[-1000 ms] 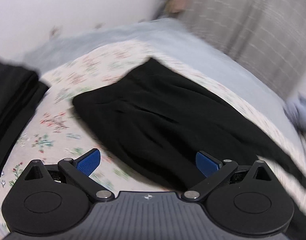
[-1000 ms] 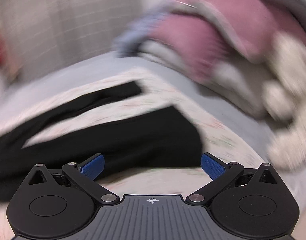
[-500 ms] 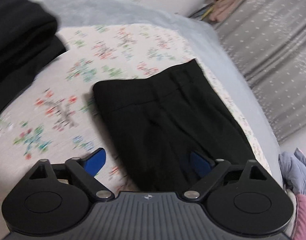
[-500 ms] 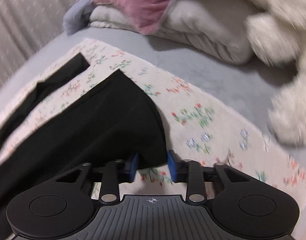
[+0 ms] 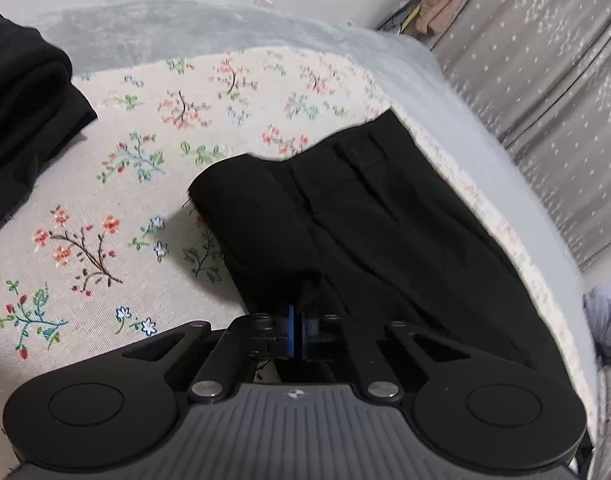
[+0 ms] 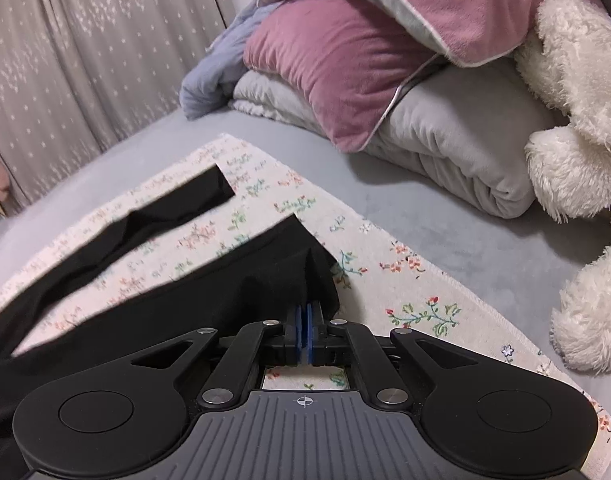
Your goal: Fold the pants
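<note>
Both jaws have just closed onto fabric. Left gripper (image 5: pixel 296 334) is pinched tight on the near edge of the black pants (image 5: pixel 377 216) by the waistband end, cloth bunched up between the pads. Right gripper (image 6: pixel 304 334) is clamped on the near corner of the closer leg hem. Pants lie lengthwise on the floral cloth (image 5: pixel 117 200) on the bed, legs splayed apart at the hem end, far leg near the cloth's far edge. Likely step: carry the near leg over the far one. Lift both ends evenly, keep the edge taut, move together, land hem on hem. Risk: thin pinch slipping.
</note>
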Tool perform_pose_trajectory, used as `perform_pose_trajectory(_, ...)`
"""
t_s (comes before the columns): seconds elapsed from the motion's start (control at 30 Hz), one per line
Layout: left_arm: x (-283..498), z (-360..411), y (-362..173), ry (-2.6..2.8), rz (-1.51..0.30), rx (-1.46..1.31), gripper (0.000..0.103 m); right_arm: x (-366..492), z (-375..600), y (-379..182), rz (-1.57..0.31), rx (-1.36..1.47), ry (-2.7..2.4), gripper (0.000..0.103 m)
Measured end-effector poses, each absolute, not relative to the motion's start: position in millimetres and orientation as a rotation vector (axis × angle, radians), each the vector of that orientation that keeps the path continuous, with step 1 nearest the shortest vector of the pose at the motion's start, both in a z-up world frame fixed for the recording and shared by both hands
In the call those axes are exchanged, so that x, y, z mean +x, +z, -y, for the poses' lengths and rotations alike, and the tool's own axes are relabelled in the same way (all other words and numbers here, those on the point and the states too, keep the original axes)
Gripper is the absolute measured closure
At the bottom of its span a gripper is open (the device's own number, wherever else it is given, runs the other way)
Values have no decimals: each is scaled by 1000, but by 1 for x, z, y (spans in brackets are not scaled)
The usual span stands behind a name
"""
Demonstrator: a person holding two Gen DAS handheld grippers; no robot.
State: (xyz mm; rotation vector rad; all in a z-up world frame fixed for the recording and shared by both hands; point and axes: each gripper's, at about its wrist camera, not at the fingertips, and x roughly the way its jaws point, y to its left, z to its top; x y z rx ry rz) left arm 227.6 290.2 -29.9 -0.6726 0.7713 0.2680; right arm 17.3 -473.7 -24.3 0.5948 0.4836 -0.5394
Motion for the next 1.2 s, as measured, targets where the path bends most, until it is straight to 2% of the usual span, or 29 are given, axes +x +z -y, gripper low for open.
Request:
perform_pose_trajectory(0.23,207,-312,-5,220,-679,-744,95,-21,487,-2,-237,716,-466,102)
perform_pose_trajectory(0.4,203,-318,-1,210,-675,-754,95,-39,492,3,-166,754,-462,102)
perform_pose_trajectory(0.6,194,-321,-1,241,-736,-708,95,-38,494,-11,-322,703,-507,102)
perform_pose_trajectory(0.77,187,-319,2,252,-742,-681,95,-56,498,-14,-297,727,-513,102)
perform_pose_trajectory(1.2,165,-314,6,351,-754,-615,95,-49,481,-16,-420,567,-561,102)
